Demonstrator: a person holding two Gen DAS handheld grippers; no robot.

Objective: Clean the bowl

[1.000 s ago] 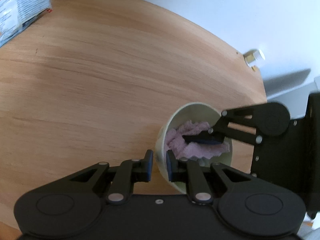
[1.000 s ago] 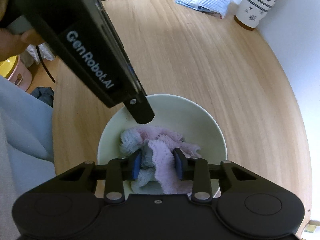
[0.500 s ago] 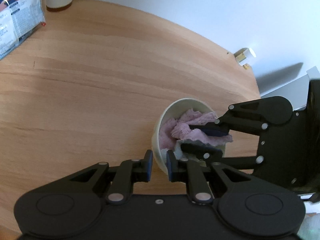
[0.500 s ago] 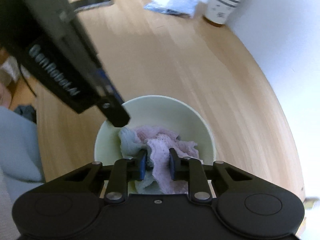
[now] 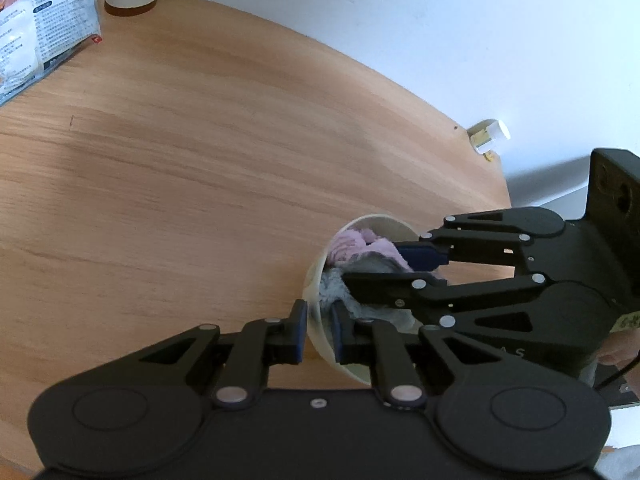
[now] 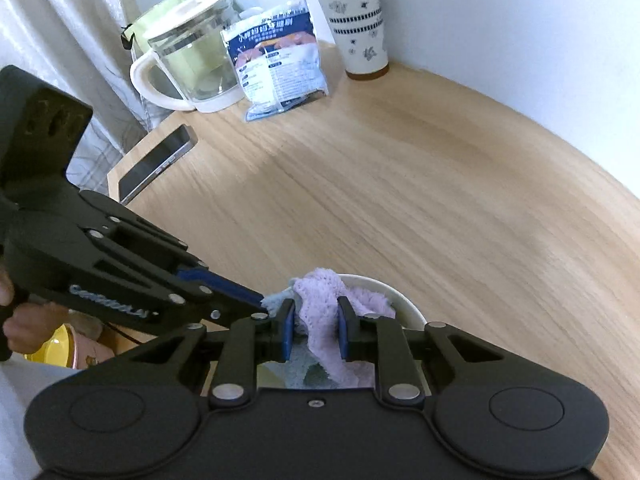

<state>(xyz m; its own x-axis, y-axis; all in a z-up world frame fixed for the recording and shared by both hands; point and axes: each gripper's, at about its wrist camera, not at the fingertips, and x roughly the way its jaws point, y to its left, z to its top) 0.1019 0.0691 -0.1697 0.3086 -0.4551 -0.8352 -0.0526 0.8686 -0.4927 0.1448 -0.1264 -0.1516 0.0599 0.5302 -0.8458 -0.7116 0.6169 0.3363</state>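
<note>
A pale green bowl (image 5: pixel 316 300) sits near the table's front edge; its rim also shows in the right wrist view (image 6: pixel 404 308). My left gripper (image 5: pixel 319 334) is shut on the bowl's near rim, one finger outside and one inside. A pink and grey cloth (image 5: pixel 352 246) fills the bowl. My right gripper (image 6: pixel 316 334) is shut on the cloth (image 6: pixel 324 312) and sits inside the bowl; it shows from the right in the left wrist view (image 5: pixel 400 272). The bowl's inside is mostly hidden by cloth and fingers.
On the round wooden table (image 6: pixel 400 184) at the far side stand a patterned cup (image 6: pixel 356 24), a snack packet (image 6: pixel 276 60), a glass kettle (image 6: pixel 192 60) and a phone (image 6: pixel 156 164). A small bottle (image 5: pixel 490 136) lies at the table's right edge.
The right gripper has tilted lower and swept the cloth across the bowl, lifting part of it above the rim. The left gripper kept its hold on the rim.
</note>
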